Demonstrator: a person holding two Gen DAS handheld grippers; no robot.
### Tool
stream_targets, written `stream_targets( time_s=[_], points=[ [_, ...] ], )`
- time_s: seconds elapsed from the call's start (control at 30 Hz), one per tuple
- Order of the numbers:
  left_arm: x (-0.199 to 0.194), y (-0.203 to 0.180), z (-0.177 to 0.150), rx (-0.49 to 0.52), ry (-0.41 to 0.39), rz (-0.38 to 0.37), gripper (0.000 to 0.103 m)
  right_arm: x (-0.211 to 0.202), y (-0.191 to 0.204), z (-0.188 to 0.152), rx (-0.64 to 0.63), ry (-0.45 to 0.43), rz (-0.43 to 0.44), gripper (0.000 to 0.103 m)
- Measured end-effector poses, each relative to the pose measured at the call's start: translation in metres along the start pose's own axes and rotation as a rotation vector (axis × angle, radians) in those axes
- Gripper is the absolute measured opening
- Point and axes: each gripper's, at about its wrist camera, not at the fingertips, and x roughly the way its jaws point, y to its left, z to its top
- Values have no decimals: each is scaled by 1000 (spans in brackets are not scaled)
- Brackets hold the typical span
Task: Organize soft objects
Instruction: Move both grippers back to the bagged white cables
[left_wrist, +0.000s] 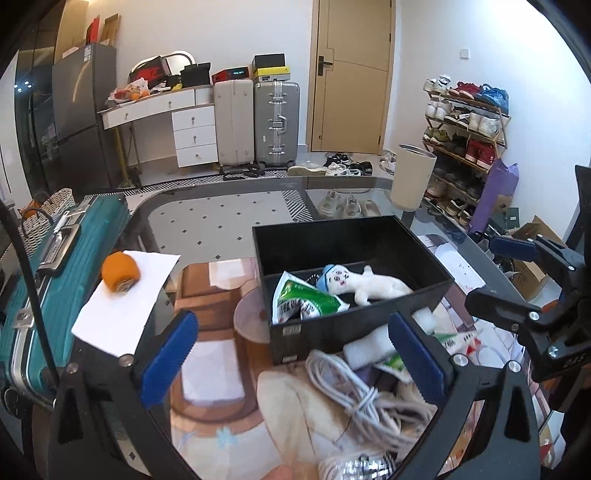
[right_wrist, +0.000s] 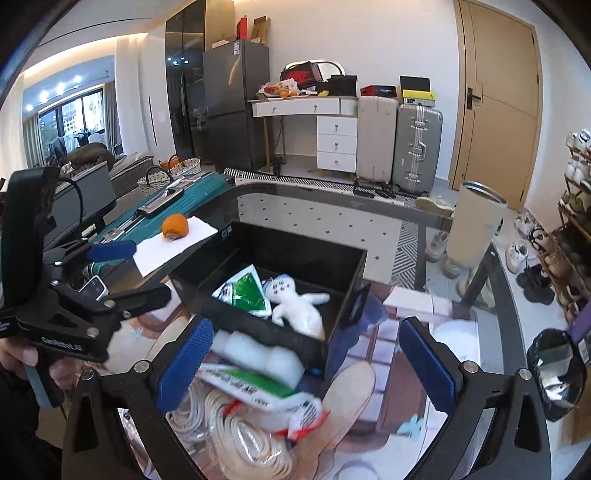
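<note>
The white plush doll (left_wrist: 369, 286) lay inside the black box (left_wrist: 424, 291) beside a green packet (left_wrist: 306, 301). I had my left gripper (left_wrist: 291, 354) and right gripper (right_wrist: 306, 362) spread wide, both empty, above the pile on the glass surface (left_wrist: 221, 221).

1. The left gripper (left_wrist: 295, 354) gapes wide, nothing between its fingers (left_wrist: 168, 354).
2. At twelve o'clock of it, the black box (left_wrist: 354, 314) holds a white plush toy (left_wrist: 369, 286) and a green packet (left_wrist: 306, 301).
3. At six o'clock, a white cable coil (left_wrist: 354, 395) lies on the glass surface (left_wrist: 221, 221).
4. At ten o'clock, an orange roll (left_wrist: 120, 273) sits on white paper (left_wrist: 122, 302).
</note>
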Motion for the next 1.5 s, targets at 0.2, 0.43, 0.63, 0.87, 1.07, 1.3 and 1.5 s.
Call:
stream_targets(
  time_s=[0.2, 0.43, 0.63, 0.87, 1.07, 1.3, 1.5],
  points=[
    [-11, 0, -15, 1, 16, 3, 103, -9, 7, -20, 12, 38, 14, 102],
    [-18, -5, -37, 19, 55, 9, 103, -16, 10, -44, 35, 85, 23, 102],
    [-21, -9, -50, 29, 82, 7, 103, -15, 13, -61, 52, 125, 44, 102],
    [-25, -15, -62, 35, 101, -9, 103, -8, 19, -71, 54, 163, 65, 102],
    [-23, -21, -73, 54, 132, -29, 103, 1, 21, -75, 55, 192, 69, 102],
    [-18, -32, -83, 89, 181, -52, 103, 7, 21, -80, 60, 219, 62, 102],
    [-16, -43, -86, 103, 203, -111, 103, 11, 18, -81, 58, 231, 68, 102]
  ],
)
